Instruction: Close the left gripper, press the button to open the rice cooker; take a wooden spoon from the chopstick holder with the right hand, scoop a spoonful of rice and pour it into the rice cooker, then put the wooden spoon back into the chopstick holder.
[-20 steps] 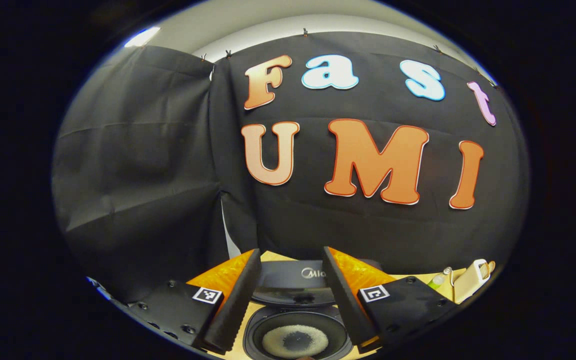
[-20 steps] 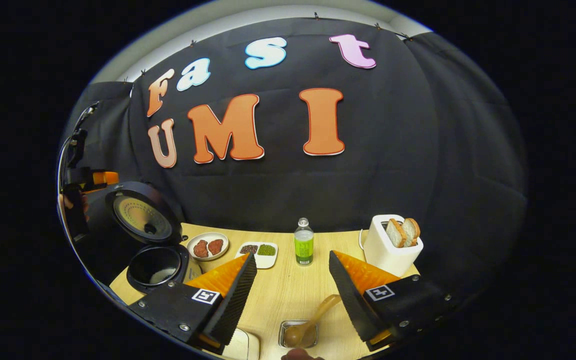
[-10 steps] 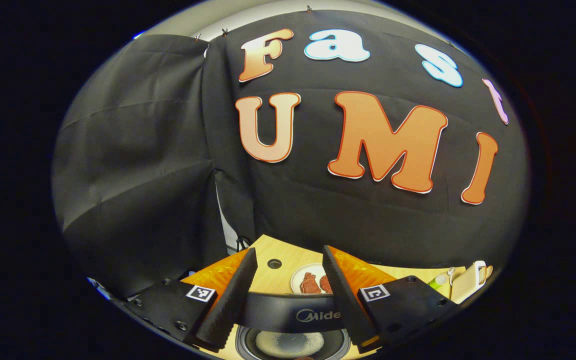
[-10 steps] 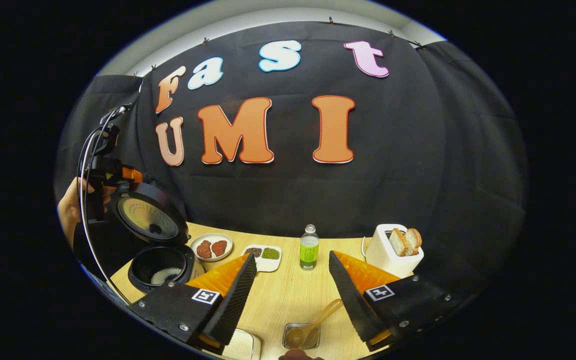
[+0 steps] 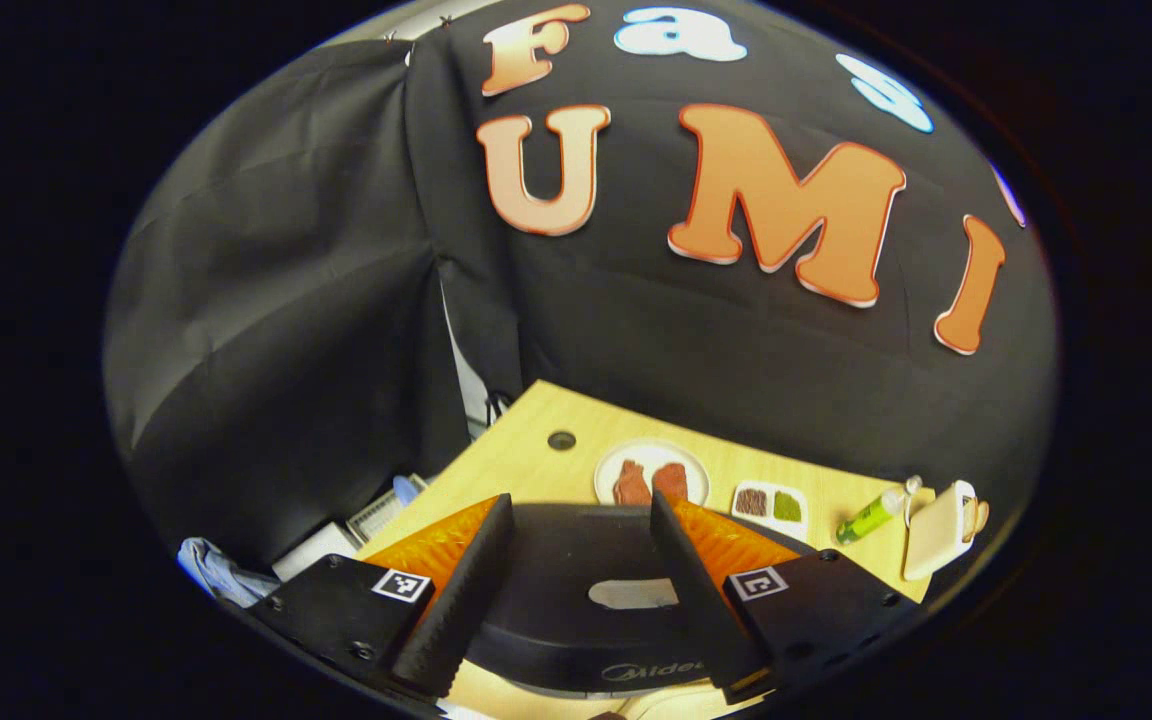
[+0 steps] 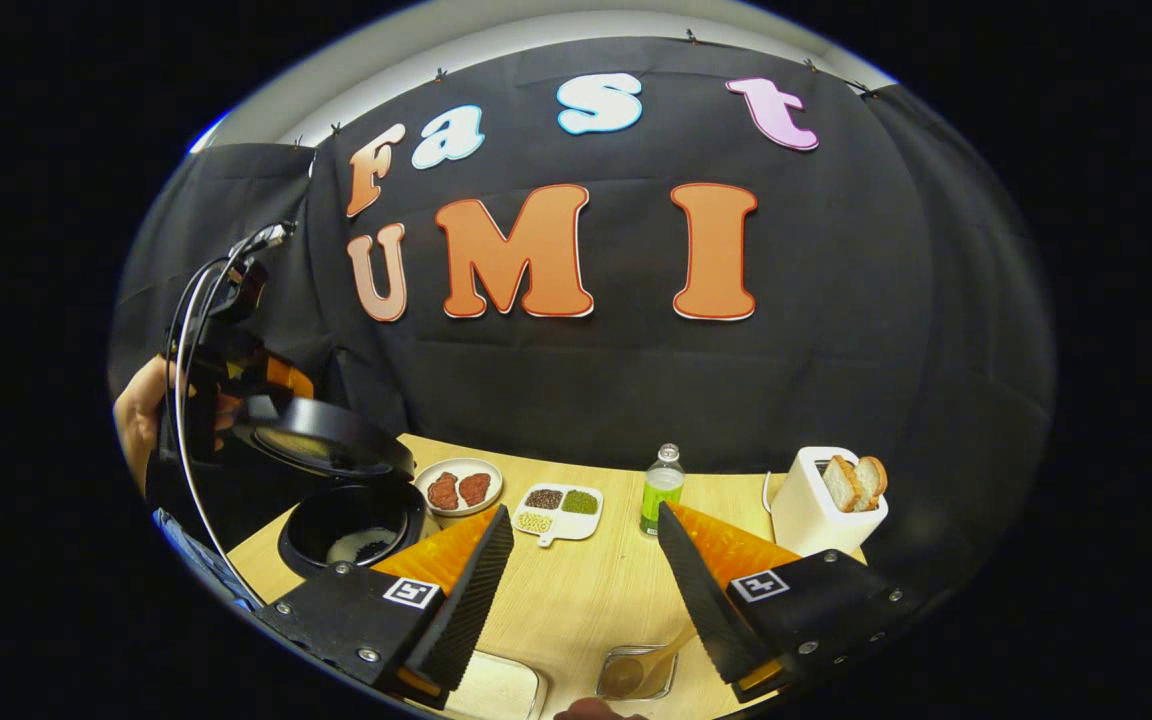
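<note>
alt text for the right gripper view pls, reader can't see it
The right gripper, open and empty, hovers over a wooden table. At far left the left gripper is behind the half-lowered lid of a rice cooker. Behind: plate, green bottle, toaster.

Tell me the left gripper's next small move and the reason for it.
Probably push the lid the rest of the way down. In the right gripper view it hangs half-lowered over the rice cooker, whose pot holds rice; the wooden spoon rests in its holder. The left gripper has open jaws over the lid.
</note>
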`<action>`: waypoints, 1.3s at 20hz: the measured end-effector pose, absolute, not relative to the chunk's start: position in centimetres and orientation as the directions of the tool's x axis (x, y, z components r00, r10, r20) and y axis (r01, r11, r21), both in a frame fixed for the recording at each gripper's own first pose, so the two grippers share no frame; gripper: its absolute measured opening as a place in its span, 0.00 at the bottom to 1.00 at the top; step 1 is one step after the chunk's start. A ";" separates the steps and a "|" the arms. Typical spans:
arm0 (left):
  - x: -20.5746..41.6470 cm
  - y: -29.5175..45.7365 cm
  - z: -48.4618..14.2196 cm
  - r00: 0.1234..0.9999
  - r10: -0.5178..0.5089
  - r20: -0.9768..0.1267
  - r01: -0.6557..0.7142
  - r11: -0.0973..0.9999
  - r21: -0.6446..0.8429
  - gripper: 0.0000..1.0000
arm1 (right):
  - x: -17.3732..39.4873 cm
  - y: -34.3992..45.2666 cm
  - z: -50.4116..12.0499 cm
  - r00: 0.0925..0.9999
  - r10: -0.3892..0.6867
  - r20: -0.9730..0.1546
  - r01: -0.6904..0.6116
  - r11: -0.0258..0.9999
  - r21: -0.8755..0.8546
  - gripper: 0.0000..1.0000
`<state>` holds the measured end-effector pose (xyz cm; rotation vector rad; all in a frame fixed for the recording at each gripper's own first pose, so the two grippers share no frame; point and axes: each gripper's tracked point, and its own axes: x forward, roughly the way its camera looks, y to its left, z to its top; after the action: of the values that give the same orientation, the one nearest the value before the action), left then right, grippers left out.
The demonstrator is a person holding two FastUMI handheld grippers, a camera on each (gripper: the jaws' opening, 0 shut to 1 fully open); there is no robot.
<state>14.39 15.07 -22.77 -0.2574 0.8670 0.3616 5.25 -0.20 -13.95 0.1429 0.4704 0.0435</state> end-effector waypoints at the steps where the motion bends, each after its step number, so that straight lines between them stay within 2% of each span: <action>1: 12.9 14.3 -23.7 0.552 0.178 -0.815 -0.410 0.908 -0.080 0.91 | 5.2 -0.1 -14.0 0.891 0.079 -0.447 -0.012 0.989 0.150 0.90; 10: 8.4 12.4 -29.0 0.385 0.136 -0.913 -0.373 0.928 -0.019 0.92 | 4.7 0.1 -14.6 0.886 0.100 -0.453 -0.035 0.988 0.149 0.90; 16: 4.7 10.7 -32.0 0.210 0.074 -0.975 -0.383 0.924 -0.012 0.92 | 4.3 -0.9 -14.8 0.885 0.080 -0.459 -0.024 0.992 0.127 0.90; 26: 5.1 10.6 -32.1 0.217 0.098 -0.971 -0.394 0.919 0.005 0.90 | 5.0 0.4 -15.4 0.874 0.101 -0.476 -0.044 0.991 0.130 0.90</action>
<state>5.10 10.62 -32.14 -0.2645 1.3117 0.3462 4.97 0.43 -15.42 0.1163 0.5029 0.0761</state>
